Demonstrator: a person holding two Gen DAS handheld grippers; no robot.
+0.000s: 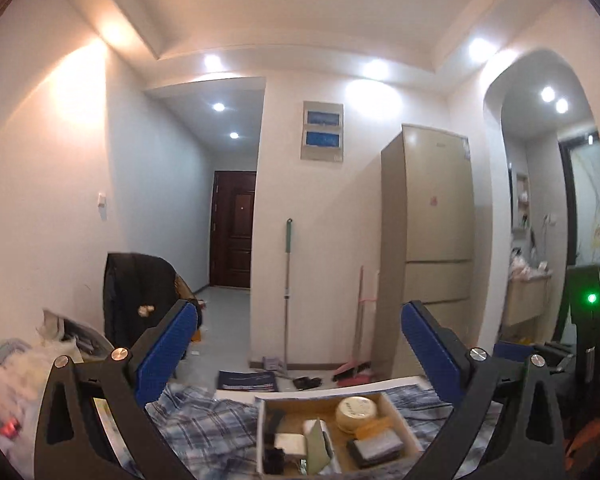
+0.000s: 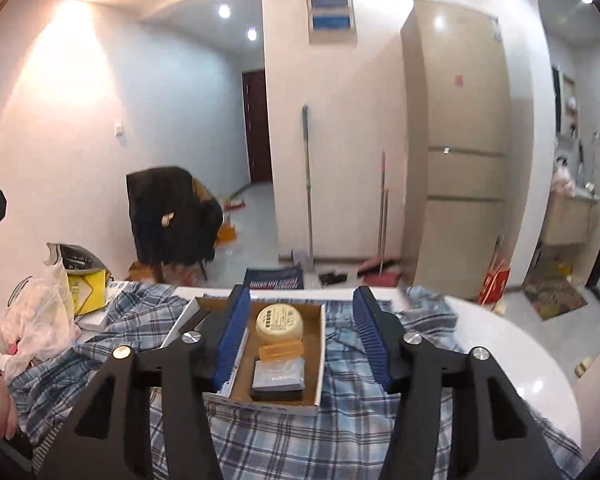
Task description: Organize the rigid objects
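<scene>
Right wrist view shows the right gripper (image 2: 300,340) raised above the cardboard tray (image 2: 320,360) on the plaid cloth (image 2: 340,440), its blue pads parted with nothing between them; in the tray lie a round cream tin (image 2: 279,323), an amber bar (image 2: 282,350) just below it, and a grey flat box (image 2: 278,378) nearest the camera; the tray's left compartment is hidden behind the left finger. From the left wrist view the left gripper (image 1: 300,344) also stands wide and empty, pointing out across the room, with the same tray low between its fingers, and small dark and white items in the left half too blurred to name. The sorting looks close to finished; for any further pick, I would lower straight over a single piece, centre it between the pads, and close only once both sides are clear of its neighbours and the tray wall; a bag heap (image 2: 40,320) lies well apart at the left.
</scene>
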